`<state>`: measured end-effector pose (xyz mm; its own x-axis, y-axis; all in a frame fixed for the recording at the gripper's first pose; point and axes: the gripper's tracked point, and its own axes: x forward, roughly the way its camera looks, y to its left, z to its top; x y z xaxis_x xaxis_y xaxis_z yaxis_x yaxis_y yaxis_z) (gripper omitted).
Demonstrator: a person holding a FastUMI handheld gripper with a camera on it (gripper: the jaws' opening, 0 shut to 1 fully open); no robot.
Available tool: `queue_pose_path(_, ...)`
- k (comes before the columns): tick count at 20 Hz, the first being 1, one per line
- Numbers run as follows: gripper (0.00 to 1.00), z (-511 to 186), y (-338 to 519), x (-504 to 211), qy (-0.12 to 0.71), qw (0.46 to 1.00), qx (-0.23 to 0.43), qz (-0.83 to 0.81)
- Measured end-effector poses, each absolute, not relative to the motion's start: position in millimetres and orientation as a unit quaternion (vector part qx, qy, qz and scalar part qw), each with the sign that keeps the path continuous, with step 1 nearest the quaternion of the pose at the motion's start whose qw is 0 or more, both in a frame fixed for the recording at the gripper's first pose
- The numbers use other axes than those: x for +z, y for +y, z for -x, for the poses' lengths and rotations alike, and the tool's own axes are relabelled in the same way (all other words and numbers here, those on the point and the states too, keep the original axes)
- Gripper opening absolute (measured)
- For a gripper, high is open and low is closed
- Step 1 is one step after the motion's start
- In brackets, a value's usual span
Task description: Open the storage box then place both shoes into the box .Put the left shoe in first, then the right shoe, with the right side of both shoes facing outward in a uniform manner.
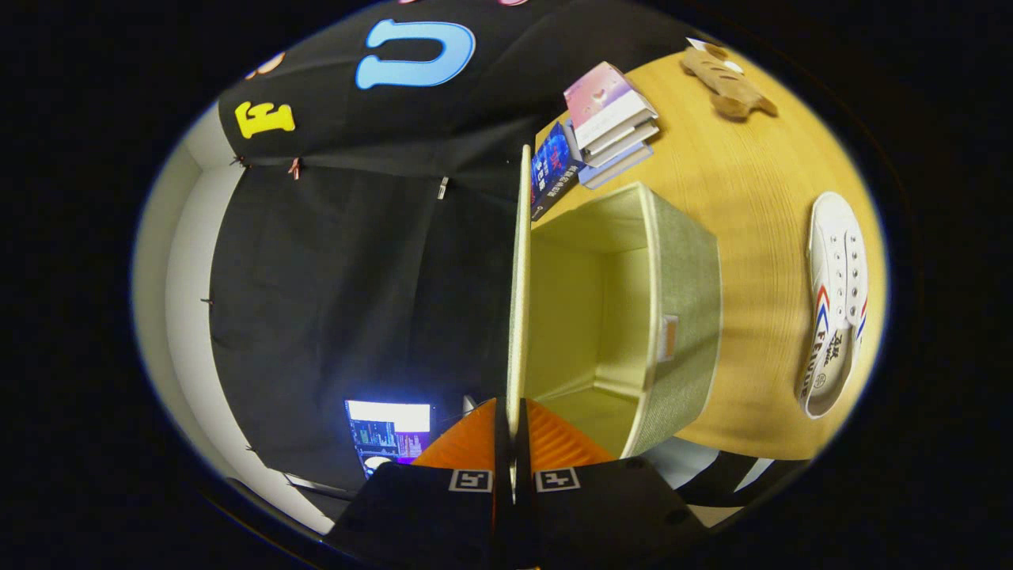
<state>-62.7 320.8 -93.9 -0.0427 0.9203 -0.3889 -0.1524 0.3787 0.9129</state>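
My gripper [511, 419] is shut on the storage box's lid [518, 301], which I see edge-on as a thin pale panel running straight ahead from between my fingers. The view is rolled sideways. To the right of the lid is the green fabric storage box [687, 301], open, with a pale bare inside. A white shoe [832, 305] with red and blue stripes lies on the wooden table beyond the box, sole side away from the box. I see one shoe.
The wooden table [752, 182] carries a stack of books [609, 119] and a blue book [554, 168] past the box's far end. A brown plush toy [724, 79] lies further off. A lit screen [389, 434] glows left of my fingers.
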Motion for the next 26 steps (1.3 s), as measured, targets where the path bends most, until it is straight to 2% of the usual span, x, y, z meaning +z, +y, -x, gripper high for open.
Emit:
queue_pose_path(9,0.05,90.4,432.7,-27.2,0.545,0.608,0.478,-0.323)
queue_pose_path(19,0.05,115.9,546.3,-38.5,0.542,0.612,0.498,-0.288)
queue_pose_path(22,0.13,112.6,556.4,-48.8,0.533,0.635,0.493,-0.263)
queue_pose_path(26,0.99,86.8,527.4,-68.4,0.497,0.696,0.476,-0.206)
